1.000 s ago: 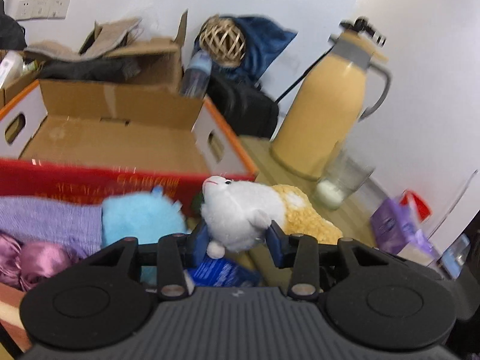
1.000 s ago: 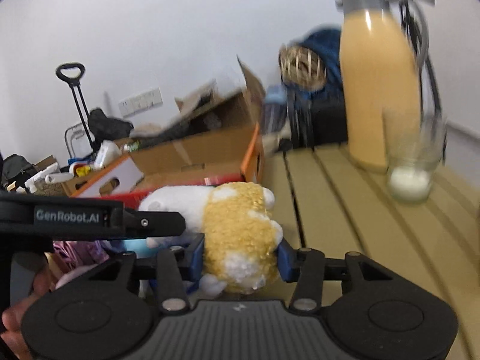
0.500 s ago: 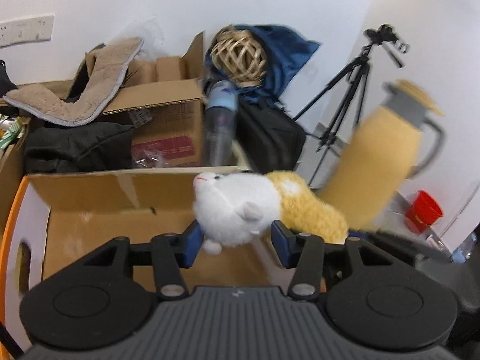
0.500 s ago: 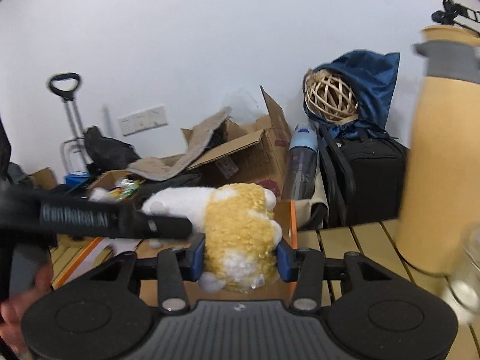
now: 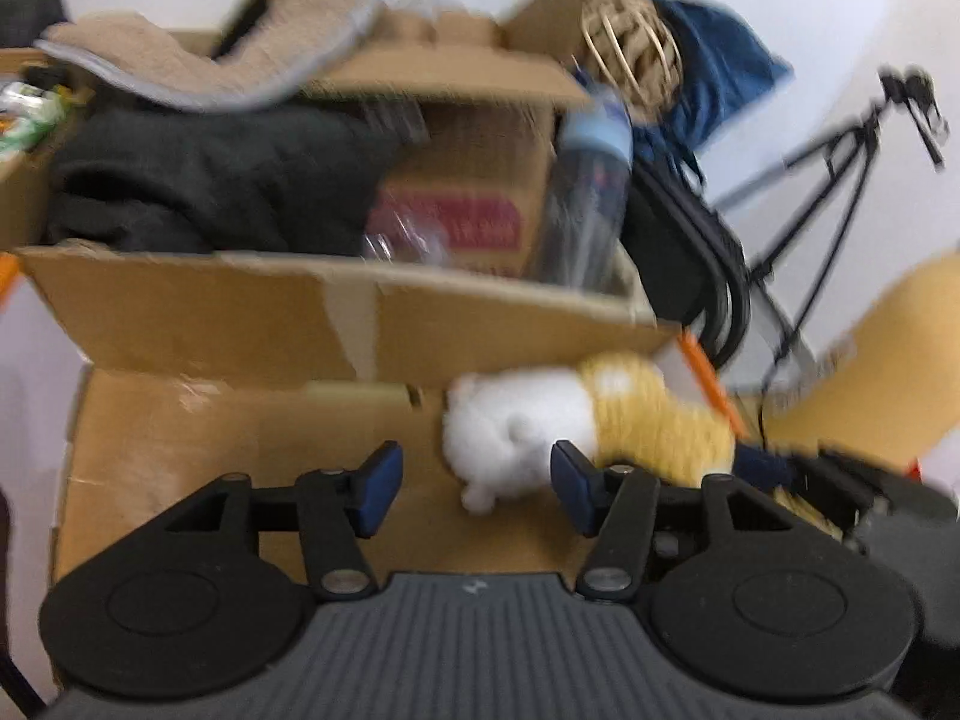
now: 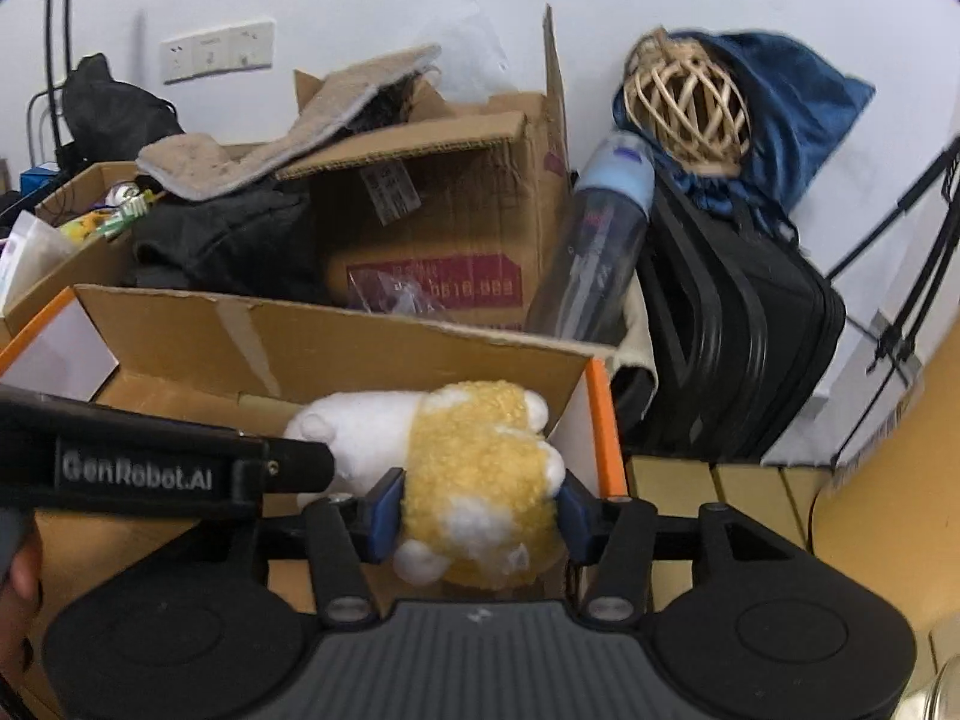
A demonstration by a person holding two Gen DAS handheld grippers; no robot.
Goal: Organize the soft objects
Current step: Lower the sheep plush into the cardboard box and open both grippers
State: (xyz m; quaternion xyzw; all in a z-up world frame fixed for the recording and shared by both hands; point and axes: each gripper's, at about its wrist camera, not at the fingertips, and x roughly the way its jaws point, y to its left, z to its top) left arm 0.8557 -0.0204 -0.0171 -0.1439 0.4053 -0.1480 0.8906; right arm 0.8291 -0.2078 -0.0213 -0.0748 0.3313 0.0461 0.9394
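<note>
Behind open box (image 6: 312,342), clutter, bottle (image 6: 591,240)

My two wrist cameras look forward and down along my tongs, close over the open cardboard box (image 5: 198,312) (image 6: 300,342); both share it, the left view blurred.

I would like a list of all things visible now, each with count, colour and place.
toy: one, white and yellow, over front box.
front box: one, brown, orange edge, nearest.
back box: one, brown, behind it.
cloth: one, beige, on back box.
bottle: one, clear, blue cap, beside back box.
wicker ball: one, tan, on blue bag.
case: one, black, right of bottle.
left gripper: black, open, jaws have just been opening, toy's head between them.
right gripper: black, pads on toy's body, jaws have just been opening.
</note>
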